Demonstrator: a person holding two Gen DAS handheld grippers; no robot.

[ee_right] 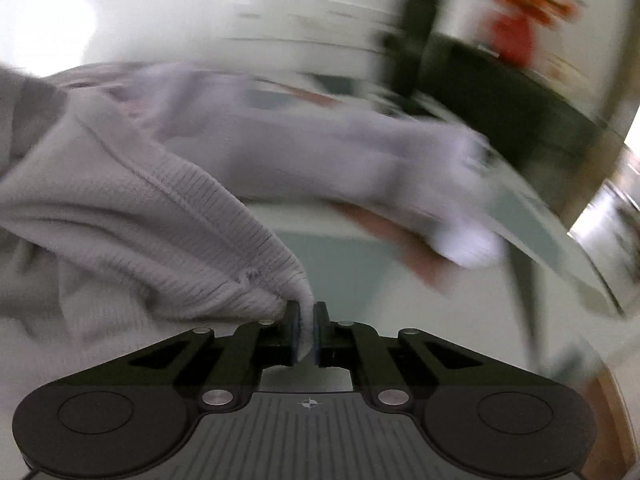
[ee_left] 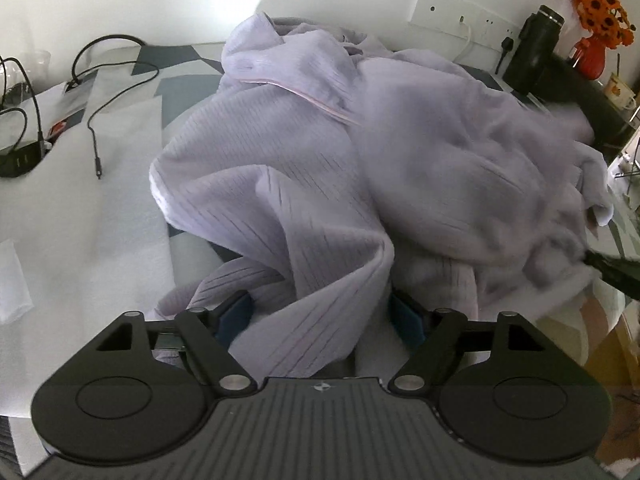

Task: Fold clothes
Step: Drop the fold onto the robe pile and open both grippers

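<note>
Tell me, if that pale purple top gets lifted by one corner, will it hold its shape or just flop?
Probably flop: the top lies in soft crumpled folds. Where the right gripper pinches a corner, the cloth drapes away from the pinch, so it likely sags and trails. The thin ribbed knit looks light, and may stretch a little under its own weight.

Black left gripper (ee_left: pixel 322 312); seemingly blue pads (ee_left: pixel 406 314); silver screws.

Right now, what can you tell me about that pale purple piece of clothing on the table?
The lilac garment is a soft, thin ribbed knit with fine lines and a stitched hem. It lies crumpled in a loose heap on the patterned table, unfolded. A fold drapes between the left gripper's open jaws, not pinched. The right gripper has its jaws shut on a seamed corner, and the cloth stretches away from it.
</note>
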